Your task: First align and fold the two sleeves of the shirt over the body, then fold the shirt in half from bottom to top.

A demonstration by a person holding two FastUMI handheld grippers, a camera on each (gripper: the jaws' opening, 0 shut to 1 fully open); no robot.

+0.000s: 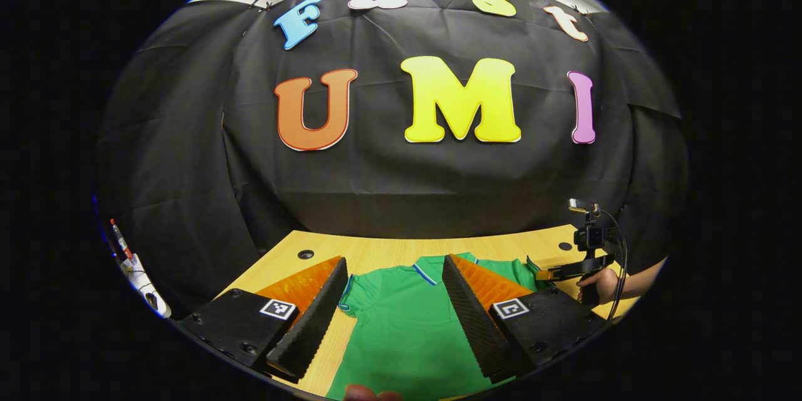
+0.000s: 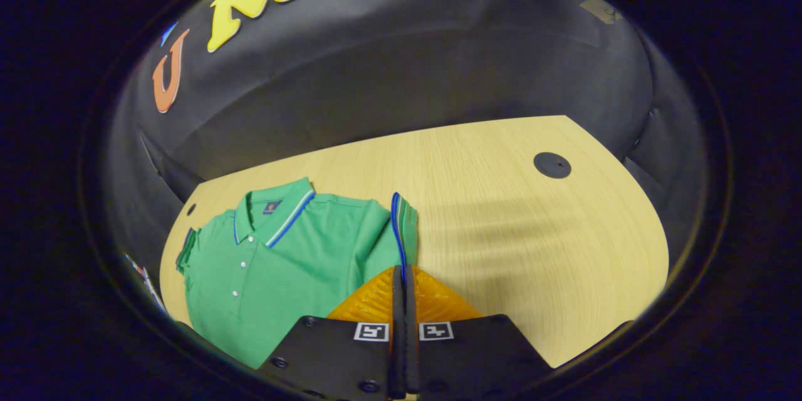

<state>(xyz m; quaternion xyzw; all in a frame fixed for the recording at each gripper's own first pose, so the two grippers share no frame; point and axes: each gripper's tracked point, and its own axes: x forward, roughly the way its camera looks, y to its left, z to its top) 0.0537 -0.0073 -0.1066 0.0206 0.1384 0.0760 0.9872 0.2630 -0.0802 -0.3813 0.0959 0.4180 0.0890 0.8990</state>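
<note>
Left tongs (image 1: pixel 393 301) hovered spread above the green polo shirt (image 2: pixel 276 263), which lay flat near the counter's (image 2: pixel 532 232) left edge. Right tongs (image 2: pixel 399 276) pinched the sleeve's (image 2: pixel 404 225) striped cuff. The sleeve fold appeared underway; next, carry that cuff across the body.

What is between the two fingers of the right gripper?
The green shirt's sleeve: in the right gripper view the right gripper is pinched shut on its striped cuff.

Even overhead light, soft tabletop (image 2: pixel 514 213) shadows, sharp centres, fisheye-bent edges.
</note>
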